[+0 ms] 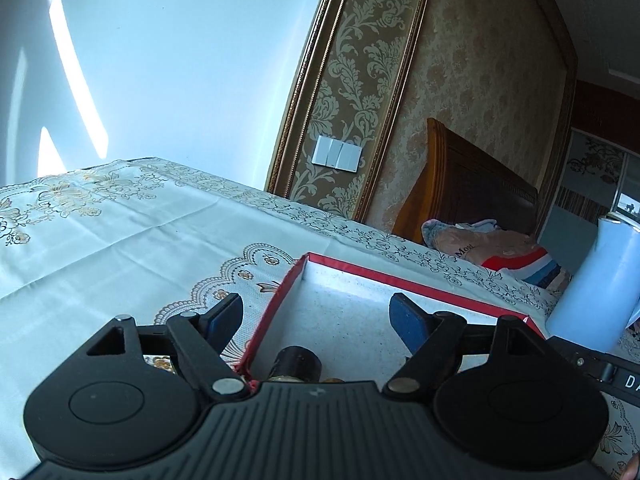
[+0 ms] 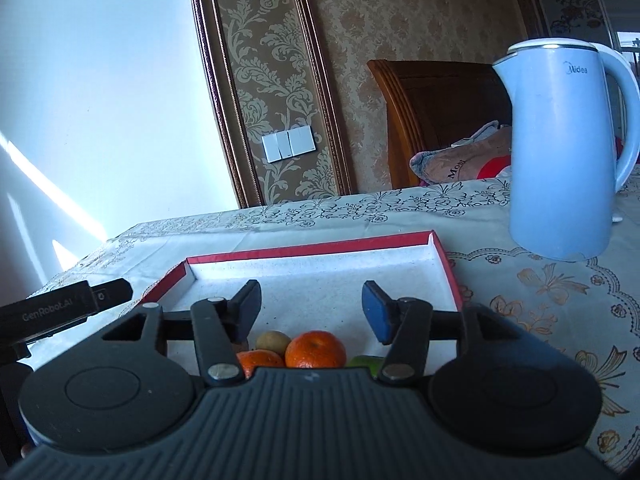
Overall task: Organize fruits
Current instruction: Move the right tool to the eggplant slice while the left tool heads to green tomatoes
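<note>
Fruit is gathered at the near end of the red-rimmed tray (image 2: 320, 249), just below and behind the right gripper (image 2: 311, 312): a mandarin (image 2: 316, 349), a second orange one (image 2: 258, 360), a brownish fruit (image 2: 273, 340) and something green (image 2: 366, 361), all partly hidden by the gripper body. A dark rounded object (image 1: 298, 361) is seen beneath the left gripper (image 1: 316, 320) (its kind cannot be told). Sorting is judged largely done, since no loose fruit is seen on the tablecloth (image 2: 540, 300). Both claws are spread apart with nothing between them, pointed slightly downward over the tray. A blue kettle (image 2: 560, 152) is set beyond and to the right.
</note>
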`<action>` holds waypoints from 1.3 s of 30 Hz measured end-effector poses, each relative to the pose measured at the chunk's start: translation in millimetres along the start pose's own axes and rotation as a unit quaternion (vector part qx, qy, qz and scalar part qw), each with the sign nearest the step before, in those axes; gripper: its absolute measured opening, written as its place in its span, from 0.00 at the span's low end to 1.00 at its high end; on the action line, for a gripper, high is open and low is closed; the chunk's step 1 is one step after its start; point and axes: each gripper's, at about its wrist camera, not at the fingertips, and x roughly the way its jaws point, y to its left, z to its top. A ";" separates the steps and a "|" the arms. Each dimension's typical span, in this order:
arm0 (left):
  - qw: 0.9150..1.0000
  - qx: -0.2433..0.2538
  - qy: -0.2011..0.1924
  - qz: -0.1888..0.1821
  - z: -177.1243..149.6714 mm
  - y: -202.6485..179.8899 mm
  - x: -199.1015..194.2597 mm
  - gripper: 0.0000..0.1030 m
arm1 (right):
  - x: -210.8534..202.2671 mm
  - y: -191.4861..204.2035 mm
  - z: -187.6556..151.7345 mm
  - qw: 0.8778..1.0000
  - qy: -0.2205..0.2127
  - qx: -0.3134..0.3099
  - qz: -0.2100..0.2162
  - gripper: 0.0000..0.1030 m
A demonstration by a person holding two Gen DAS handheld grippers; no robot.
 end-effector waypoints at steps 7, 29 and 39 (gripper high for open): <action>1.000 0.012 -0.008 0.011 -4.5 23.1 -29.3 0.78 | -26.3 -27.1 -0.6 0.999 -0.014 0.044 -0.003 0.61; 0.997 0.076 0.003 -0.013 -37.3 36.5 -82.5 0.78 | -71.0 -77.6 -35.2 0.998 0.039 0.009 -0.049 0.68; 0.988 0.149 0.012 -0.027 -46.7 12.9 -89.8 0.78 | -49.3 -60.2 -36.8 0.994 0.090 -0.044 -0.045 0.68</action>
